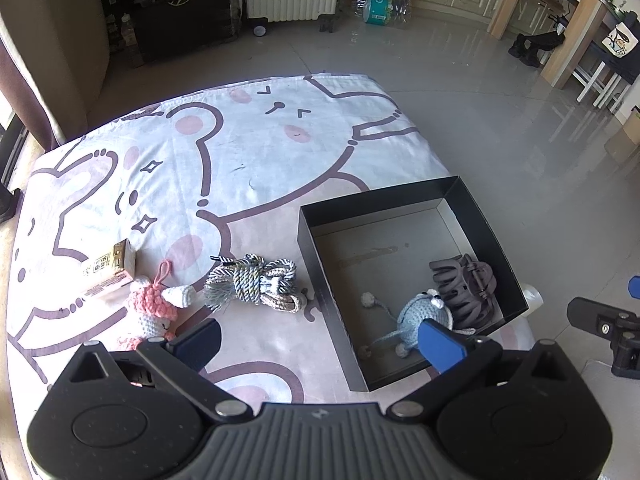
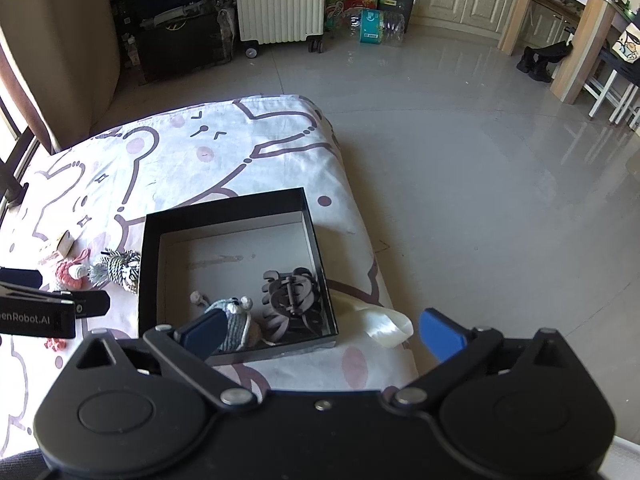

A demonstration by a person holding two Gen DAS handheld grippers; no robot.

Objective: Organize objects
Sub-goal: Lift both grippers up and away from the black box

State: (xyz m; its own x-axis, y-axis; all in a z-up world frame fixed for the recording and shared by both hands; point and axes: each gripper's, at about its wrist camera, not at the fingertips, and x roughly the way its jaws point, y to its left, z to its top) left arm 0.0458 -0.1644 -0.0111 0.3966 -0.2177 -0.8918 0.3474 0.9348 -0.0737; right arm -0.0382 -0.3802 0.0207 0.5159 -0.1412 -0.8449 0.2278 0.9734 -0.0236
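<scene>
**Half sorted: soft toys and cord left on the sheet**

Shallow black cardboard box with a pale floor (image 1: 400, 248) sits on the cartoon-bear printed bedsheet (image 1: 248, 152), near its right edge. Inside already: a blue-grey crocheted mouse with stringy limbs (image 1: 424, 312) and a dark grey plastic claw hair clip (image 1: 464, 288), lying just beside each other at the near right corner.

Not yet boxed, left of the box: a coiled bundle of grey-and-beige twisted cord (image 1: 256, 284), a pink-and-white crocheted doll with a loop on its head (image 1: 152, 312), and a small tan carton with printed labels (image 1: 108, 272) behind the doll.

Left gripper (image 1: 320, 344) spread wide, holding nothing, hovering above sheet and box edge. Right gripper (image 2: 320, 334) likewise spread and empty, over the box's near right corner.

Handling, by judgement: the cord bundle looks light, limp, and liable to uncoil if lifted by one strand; pinch across the wrapped middle. The doll is soft and squashable; grip its body, not the loop.
</scene>
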